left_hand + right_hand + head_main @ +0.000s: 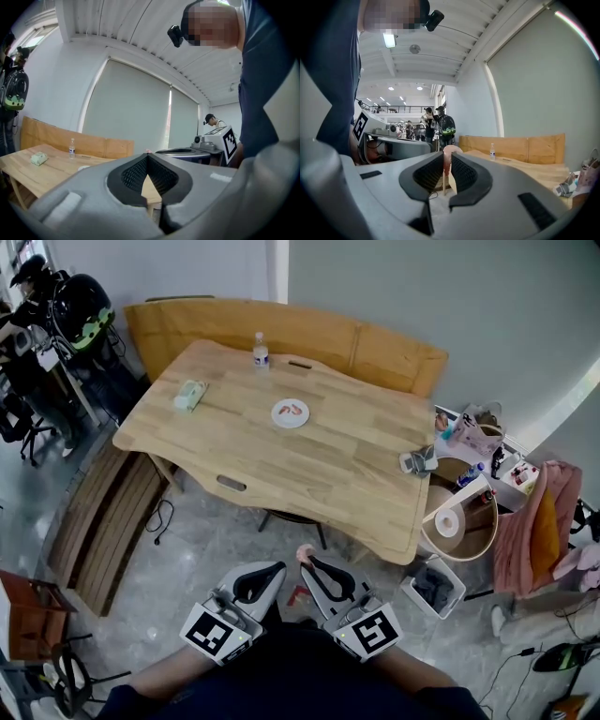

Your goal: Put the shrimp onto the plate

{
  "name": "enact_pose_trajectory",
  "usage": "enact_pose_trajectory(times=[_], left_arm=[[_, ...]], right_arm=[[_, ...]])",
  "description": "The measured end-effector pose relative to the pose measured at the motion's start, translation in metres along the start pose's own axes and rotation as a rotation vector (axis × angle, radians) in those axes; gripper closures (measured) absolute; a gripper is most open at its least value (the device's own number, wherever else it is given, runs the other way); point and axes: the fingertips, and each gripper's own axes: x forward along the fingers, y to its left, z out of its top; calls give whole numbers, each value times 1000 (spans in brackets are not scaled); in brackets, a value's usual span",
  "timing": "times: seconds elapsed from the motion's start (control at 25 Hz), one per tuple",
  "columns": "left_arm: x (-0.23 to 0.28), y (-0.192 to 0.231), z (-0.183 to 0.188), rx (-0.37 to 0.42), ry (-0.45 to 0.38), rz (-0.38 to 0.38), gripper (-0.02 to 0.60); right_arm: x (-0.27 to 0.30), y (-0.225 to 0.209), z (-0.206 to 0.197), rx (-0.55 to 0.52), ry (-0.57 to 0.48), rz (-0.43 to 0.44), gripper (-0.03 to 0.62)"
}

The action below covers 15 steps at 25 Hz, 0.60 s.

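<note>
The plate lies on the table, bottle behind, packet left.

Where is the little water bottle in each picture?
Head view: the water bottle stands at the top middle, near the table's far edge.
Left gripper view: it is small, at the left, above the tongs.
Right gripper view: it is right of the middle, before the bench back.
Shared landmark: the wooden table under it.
</note>
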Motion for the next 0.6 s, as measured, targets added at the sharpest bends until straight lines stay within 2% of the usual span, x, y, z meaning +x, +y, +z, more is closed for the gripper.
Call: enact_pose_trajectory(times=[0.6], left_arm=[[51, 151, 27, -9, -9, -109, 583]], right_arm=[[140, -67, 10, -3, 26, -106, 536]])
